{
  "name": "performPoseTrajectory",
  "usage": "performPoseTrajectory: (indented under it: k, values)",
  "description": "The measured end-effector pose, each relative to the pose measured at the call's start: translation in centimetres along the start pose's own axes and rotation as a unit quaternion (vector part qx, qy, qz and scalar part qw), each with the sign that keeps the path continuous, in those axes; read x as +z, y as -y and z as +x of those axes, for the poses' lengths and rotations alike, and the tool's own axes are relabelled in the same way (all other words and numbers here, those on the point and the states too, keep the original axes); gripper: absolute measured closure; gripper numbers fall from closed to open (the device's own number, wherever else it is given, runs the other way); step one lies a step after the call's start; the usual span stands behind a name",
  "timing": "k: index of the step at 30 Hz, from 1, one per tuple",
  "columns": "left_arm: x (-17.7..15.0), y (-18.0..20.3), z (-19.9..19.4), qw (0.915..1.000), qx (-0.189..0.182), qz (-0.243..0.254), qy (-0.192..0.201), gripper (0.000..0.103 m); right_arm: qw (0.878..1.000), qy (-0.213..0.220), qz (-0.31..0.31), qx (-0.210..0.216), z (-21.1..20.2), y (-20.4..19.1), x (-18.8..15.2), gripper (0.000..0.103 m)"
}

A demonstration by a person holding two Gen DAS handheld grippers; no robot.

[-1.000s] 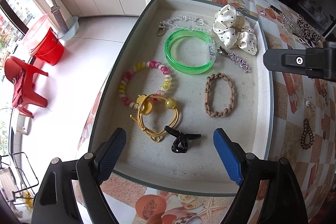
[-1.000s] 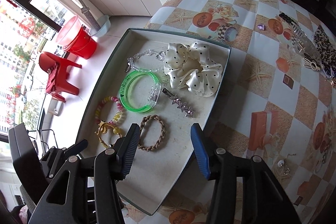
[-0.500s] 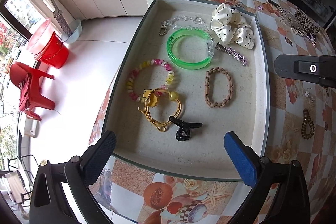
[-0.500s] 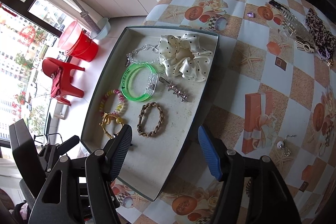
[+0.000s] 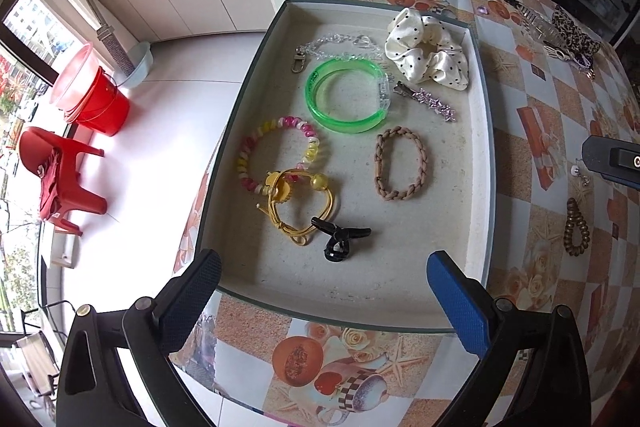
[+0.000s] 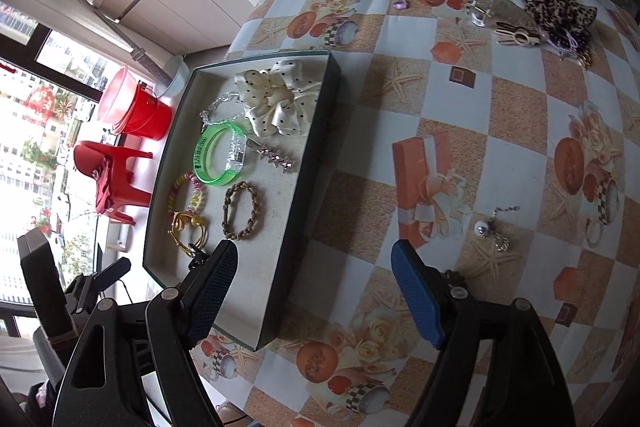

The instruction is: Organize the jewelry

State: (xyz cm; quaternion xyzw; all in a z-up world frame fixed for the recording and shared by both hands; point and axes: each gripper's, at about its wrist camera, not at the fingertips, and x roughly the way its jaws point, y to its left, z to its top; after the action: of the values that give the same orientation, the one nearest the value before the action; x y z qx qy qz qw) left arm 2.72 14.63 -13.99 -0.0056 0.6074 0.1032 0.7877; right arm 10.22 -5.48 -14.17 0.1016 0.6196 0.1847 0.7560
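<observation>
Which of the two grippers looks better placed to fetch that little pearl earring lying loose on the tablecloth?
Probably the right gripper: open, empty, the pearl earring just ahead of its blue finger. The left gripper hangs over the tray.

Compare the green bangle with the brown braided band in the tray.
The green bangle is translucent, smooth plastic; the brown band is opaque and braided. The bangle forms a wide-walled round hoop with a clear section on one side, while the band is a thin cord lying in a narrower oval. Both lie flat on the tray floor, apart from each other.
</observation>
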Motion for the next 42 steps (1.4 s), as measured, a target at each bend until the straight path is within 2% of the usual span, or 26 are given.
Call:
performPoseTrajectory:
  k: [4, 5, 6, 15, 20, 25, 31, 35, 37, 41, 42]
  values:
    - [0.6, 1.1, -1.1, 0.9999, -0.007, 0.009, 0.005, 0.0, 1.0, 0.004, 0.027, -0.008, -0.9, 2.4, -0.6, 0.009]
    - [0.8, 1.4, -1.4, 0.9999, -0.009, 0.012, 0.007, 0.0, 0.999, 0.004, 0.032, -0.01, -1.0, 2.9, -0.8, 0.008]
    - [1.0, 1.6, -1.7, 0.9998, -0.011, 0.015, 0.01, 0.0, 0.999, 0.004, 0.037, -0.01, -1.3, 3.3, -1.0, 0.0]
    - [2.6, 4.7, -2.1, 0.998, -0.033, 0.051, 0.016, 0.0, 0.997, 0.02, 0.074, -0.01, -2.4, 6.4, -2.7, 0.0]
    - [3.5, 6.7, -1.7, 0.9958, -0.05, 0.074, 0.02, 0.0, 0.995, -0.002, 0.098, -0.029, -2.1, 8.7, -4.0, 0.0]
    - [4.6, 10.2, -1.4, 0.9901, -0.075, 0.115, 0.027, 0.0, 0.992, -0.012, 0.109, -0.054, -1.6, 10.5, -5.7, 0.0]
    - [5.8, 14.8, -0.4, 0.9811, -0.107, 0.159, 0.03, 0.0, 0.992, 0.0, 0.098, -0.084, -1.7, 10.8, -7.1, 0.0]
    - [6.6, 17.1, 0.3, 0.9761, -0.127, 0.174, 0.026, 0.0, 0.992, 0.011, 0.087, -0.088, -1.5, 10.4, -7.5, 0.0]
    - [6.9, 18.0, 0.9, 0.9747, -0.129, 0.181, 0.023, 0.006, 0.993, 0.013, 0.088, -0.082, -1.2, 10.4, -7.6, 0.0]
    - [7.3, 18.9, 1.8, 0.9749, -0.133, 0.179, 0.012, 0.007, 0.992, 0.019, 0.095, -0.075, -0.5, 10.3, -7.7, 0.001]
    - [7.4, 19.1, 1.9, 0.9752, -0.131, 0.178, 0.012, 0.007, 0.992, 0.022, 0.099, -0.077, -0.4, 10.3, -7.7, 0.004]
